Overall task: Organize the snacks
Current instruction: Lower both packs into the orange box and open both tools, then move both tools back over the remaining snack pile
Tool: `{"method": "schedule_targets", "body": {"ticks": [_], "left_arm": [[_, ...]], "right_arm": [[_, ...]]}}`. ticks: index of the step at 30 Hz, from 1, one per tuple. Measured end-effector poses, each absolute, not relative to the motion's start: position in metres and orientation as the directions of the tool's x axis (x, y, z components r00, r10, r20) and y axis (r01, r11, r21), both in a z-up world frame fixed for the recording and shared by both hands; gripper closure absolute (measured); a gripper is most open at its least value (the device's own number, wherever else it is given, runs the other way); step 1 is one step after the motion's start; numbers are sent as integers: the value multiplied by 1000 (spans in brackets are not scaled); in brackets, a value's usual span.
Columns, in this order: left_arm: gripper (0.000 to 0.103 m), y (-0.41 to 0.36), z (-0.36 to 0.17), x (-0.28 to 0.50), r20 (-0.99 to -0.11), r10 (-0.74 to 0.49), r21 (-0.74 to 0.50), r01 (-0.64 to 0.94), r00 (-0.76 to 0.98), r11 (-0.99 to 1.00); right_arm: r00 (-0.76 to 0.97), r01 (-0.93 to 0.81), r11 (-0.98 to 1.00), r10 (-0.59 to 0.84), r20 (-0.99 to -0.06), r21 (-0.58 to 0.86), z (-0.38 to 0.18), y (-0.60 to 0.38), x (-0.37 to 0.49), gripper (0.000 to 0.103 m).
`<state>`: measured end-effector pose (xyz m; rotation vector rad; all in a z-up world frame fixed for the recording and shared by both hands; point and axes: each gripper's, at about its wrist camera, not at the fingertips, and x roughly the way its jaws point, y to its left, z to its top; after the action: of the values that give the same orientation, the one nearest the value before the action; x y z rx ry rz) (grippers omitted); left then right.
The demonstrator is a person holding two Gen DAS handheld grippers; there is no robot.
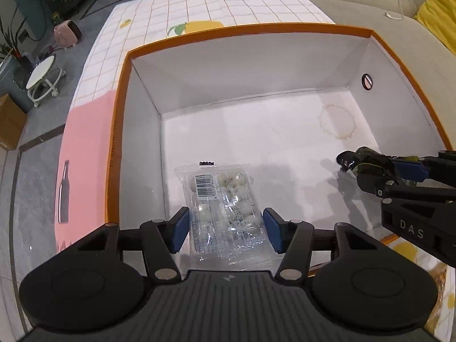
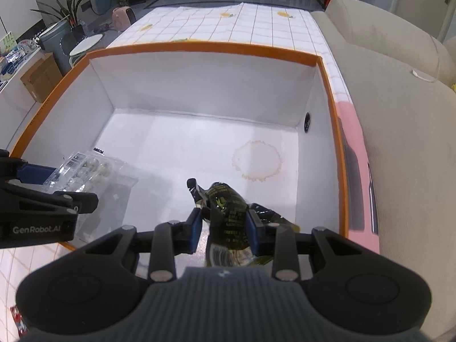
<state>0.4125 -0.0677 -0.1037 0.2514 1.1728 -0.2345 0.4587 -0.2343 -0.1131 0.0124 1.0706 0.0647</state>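
Both tongs are reaching down into the box (image 1: 125, 91), which is standing on the table (image 1: 199, 8). The left tongs (image 1: 225, 232) are gripping the clear bag (image 1: 225, 199) by its two long sides; its long axis is running straight ahead from the tongs, toward the far wall, and it is lying near the left wall of the box. The right tongs (image 2: 225, 232) are closed on the dark packet (image 2: 228, 208), which is pointing forward too, its twisted tip (image 2: 192, 183) ahead, close to the right near corner. The two snacks are well apart, each one directly under its own tongs. The clear bag seems to be touching the floor of the box, but I cannot tell this surely, because the near ends of both snacks are hidden behind the tongs' bodies. A brown ring stain (image 2: 258, 161) is lying just ahead of the dark packet.
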Motion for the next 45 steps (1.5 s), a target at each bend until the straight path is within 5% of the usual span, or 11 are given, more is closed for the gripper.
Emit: {"method": "schedule_targets", "body": {"ticks": [17, 26, 45], "left_arm": [[38, -62, -95, 338, -949, -90, 34, 380, 303, 924], [24, -59, -81, 329, -921, -121, 31, 380, 370, 924], [21, -45, 11, 251, -760, -137, 62, 281, 635, 958]], "right_arm": [[431, -83, 995, 85, -899, 54, -103, -221, 380, 76], [485, -115, 993, 85, -870, 32, -90, -215, 372, 44], [685, -87, 996, 78, -725, 25, -5, -216, 298, 24]]}}
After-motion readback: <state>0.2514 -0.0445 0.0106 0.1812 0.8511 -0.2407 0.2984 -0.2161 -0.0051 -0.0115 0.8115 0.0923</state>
